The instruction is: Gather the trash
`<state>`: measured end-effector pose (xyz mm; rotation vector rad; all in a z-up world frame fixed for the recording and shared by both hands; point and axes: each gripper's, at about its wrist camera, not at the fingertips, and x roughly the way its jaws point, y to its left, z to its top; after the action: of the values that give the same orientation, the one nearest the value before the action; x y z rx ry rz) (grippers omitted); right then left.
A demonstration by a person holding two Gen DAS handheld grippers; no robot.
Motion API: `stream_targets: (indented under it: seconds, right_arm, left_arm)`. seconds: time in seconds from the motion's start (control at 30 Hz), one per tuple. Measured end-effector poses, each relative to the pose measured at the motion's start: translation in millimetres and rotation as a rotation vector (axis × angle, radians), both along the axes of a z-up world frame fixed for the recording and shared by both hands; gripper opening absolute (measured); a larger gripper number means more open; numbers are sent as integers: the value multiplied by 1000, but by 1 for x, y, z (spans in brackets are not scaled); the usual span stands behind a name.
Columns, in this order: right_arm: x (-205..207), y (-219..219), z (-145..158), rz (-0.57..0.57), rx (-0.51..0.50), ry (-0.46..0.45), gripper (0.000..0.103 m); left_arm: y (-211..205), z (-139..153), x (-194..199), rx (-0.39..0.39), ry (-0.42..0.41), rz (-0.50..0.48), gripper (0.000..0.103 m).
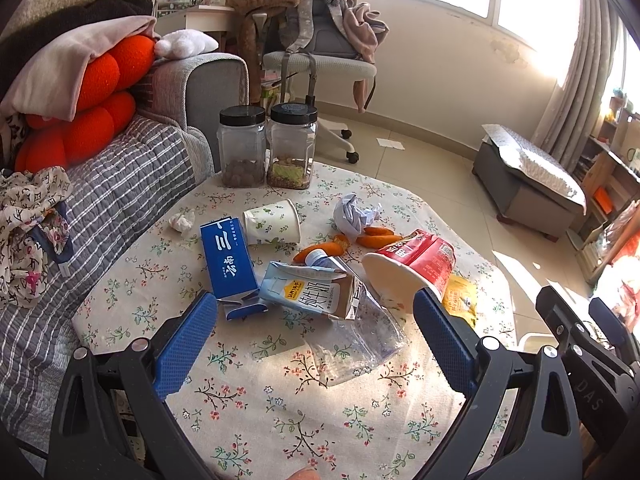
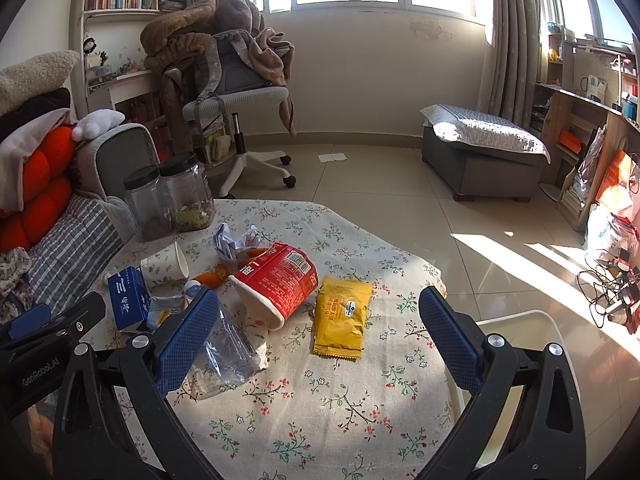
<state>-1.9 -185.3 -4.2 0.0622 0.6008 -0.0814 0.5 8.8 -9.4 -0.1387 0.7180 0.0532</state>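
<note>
Trash lies mid-worktop: noodle cup (image 2: 280, 286) tipped on its side, yellow packet (image 2: 340, 322) just beside it, milk carton (image 1: 310, 290), blue box (image 1: 228, 258), crushed bottle (image 1: 360, 340). Left gripper (image 1: 312, 334) and right gripper (image 2: 318, 336) hover wide, empty. All look light; the cup probably crushes easily, so pinch its rim.
</note>
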Motion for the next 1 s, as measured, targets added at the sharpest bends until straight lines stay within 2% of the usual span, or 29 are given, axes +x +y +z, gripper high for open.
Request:
stream_targets:
  seconds: [1.0]
  right_arm:
    - [4,2,-2,-1,4,12,96]
  left_arm:
    - [3,-5,2,-2,25,17,95]
